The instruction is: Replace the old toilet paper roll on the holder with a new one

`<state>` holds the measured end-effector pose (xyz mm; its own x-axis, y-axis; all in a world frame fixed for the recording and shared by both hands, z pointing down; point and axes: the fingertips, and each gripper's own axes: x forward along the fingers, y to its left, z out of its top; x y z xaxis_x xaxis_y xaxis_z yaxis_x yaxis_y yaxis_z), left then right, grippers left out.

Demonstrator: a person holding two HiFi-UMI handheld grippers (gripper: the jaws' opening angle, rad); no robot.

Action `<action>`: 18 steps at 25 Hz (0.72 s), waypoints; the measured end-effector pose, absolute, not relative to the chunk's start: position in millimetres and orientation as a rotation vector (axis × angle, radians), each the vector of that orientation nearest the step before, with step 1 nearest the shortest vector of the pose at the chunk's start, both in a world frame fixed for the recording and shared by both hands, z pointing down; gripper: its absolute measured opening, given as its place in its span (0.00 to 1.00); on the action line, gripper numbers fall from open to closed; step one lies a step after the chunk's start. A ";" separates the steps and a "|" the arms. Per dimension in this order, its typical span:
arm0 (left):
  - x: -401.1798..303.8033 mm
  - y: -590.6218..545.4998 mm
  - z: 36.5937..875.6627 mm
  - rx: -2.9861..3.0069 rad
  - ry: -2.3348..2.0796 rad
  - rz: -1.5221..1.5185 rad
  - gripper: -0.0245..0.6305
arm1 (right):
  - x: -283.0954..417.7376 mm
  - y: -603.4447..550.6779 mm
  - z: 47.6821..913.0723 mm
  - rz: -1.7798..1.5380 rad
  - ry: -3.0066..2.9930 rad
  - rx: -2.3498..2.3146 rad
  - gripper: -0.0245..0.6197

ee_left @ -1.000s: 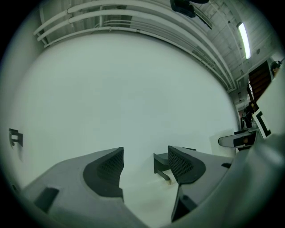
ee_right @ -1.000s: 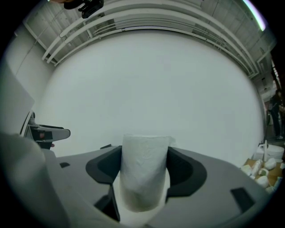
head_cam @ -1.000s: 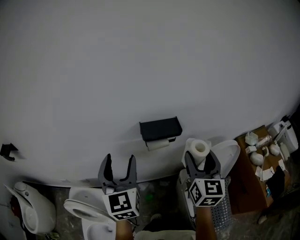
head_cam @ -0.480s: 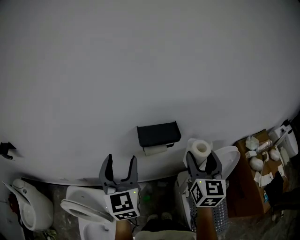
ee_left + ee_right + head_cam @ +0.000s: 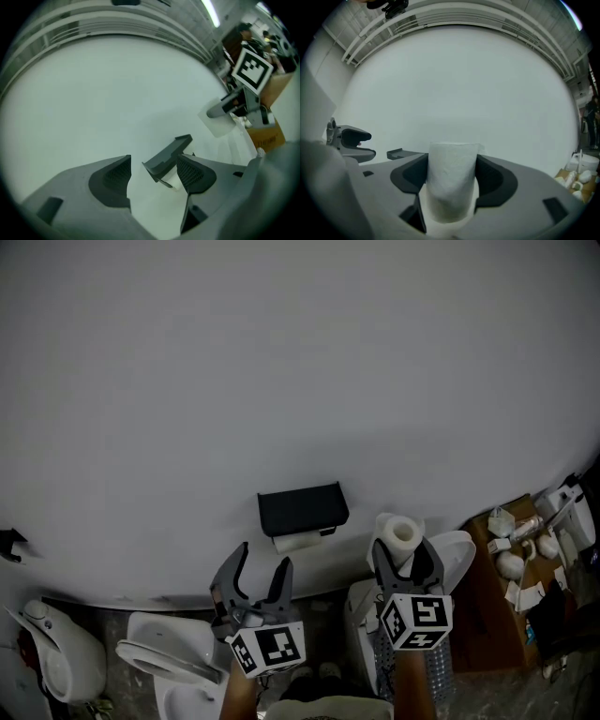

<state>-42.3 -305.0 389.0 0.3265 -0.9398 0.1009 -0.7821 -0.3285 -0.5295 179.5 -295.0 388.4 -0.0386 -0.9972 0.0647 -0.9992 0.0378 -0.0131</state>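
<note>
At lower centre of the head view, the black box-shaped paper holder (image 5: 302,508) hangs on the pale wall with the old white roll (image 5: 298,541) showing just under its hood. I have my left gripper (image 5: 261,562) below it, jaws spread wide and empty, aimed so the holder sits framed in the gap, ready, I judge, to pull the old roll off. Right of the holder, my right gripper (image 5: 405,557) clamps the sides of the full white toilet paper roll (image 5: 398,536), upright and apart from the holder, so the replacement waits close by.
</note>
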 end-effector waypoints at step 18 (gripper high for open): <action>27.2 -336.4 487.0 -1.565 0.961 -1.256 0.48 | 221.8 -288.4 399.7 0.133 -2.166 2.212 0.49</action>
